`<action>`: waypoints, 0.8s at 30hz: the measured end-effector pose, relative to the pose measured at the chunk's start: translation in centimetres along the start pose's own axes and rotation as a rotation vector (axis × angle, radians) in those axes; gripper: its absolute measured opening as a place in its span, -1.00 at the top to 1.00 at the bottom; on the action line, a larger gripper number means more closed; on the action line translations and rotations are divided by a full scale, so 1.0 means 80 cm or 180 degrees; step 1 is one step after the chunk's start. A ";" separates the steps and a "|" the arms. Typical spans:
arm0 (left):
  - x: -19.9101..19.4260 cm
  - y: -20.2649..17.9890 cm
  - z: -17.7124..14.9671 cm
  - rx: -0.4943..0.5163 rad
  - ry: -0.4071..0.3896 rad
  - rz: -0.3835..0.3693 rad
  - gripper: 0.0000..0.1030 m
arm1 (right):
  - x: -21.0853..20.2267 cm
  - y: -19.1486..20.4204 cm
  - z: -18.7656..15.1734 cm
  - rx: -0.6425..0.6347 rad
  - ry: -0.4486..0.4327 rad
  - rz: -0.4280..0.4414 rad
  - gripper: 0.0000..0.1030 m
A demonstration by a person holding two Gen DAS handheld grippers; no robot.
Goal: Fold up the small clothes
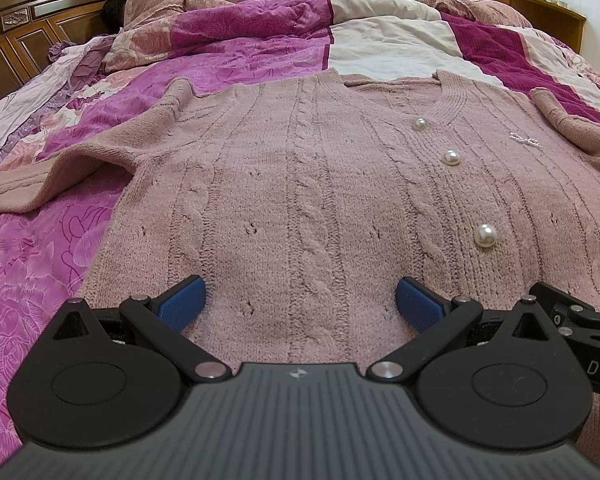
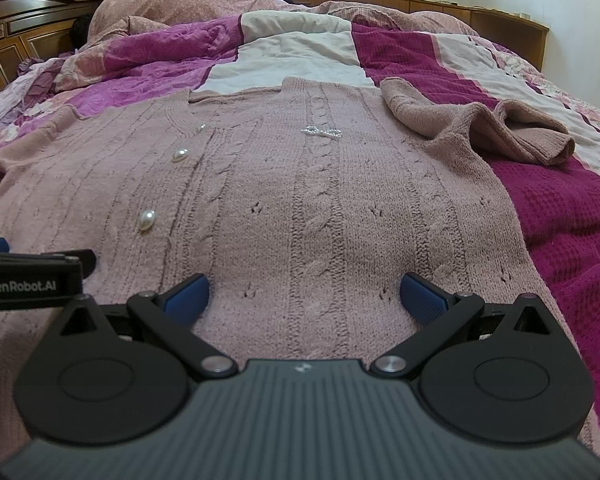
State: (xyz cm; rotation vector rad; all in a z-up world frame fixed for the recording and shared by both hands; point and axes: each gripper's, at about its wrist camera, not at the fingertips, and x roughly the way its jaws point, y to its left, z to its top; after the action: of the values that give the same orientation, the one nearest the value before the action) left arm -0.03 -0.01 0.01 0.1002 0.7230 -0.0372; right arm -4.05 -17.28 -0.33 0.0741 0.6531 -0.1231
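Pink cable-knit cardigan (image 1: 300, 184) lies spread flat, front up, on the bed's magenta floral quilt (image 1: 40, 264). Left hand-held gripper (image 1: 300, 304) low over the hem area, blue pads (image 1: 182, 304) spread wide, nothing between them; knit directly beneath and ahead. Right hand-held gripper (image 2: 304, 300) likewise wide apart and empty, over the hem just beside the left one, whose black body shows at the left edge of the right wrist view. Pearl buttons (image 1: 486, 235) run ahead and to the right of the left gripper, ahead-left of the right one. Left sleeve (image 1: 40, 184) stretches out ahead-left of the left gripper. Right sleeve (image 2: 500, 128) lies bunched ahead-right of the right gripper, partly on a dark magenta waffle blanket (image 2: 572, 232). Wooden headboard (image 1: 28, 24) far ahead-left.
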 end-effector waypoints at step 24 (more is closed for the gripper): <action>0.000 0.000 0.000 0.0002 -0.0008 0.0002 -1.00 | 0.002 0.001 -0.001 -0.0005 -0.0003 -0.0005 -1.00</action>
State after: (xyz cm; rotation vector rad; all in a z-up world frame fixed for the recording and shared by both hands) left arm -0.05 -0.01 0.01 0.1010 0.7205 -0.0369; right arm -3.97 -17.23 -0.52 0.0722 0.6522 -0.1241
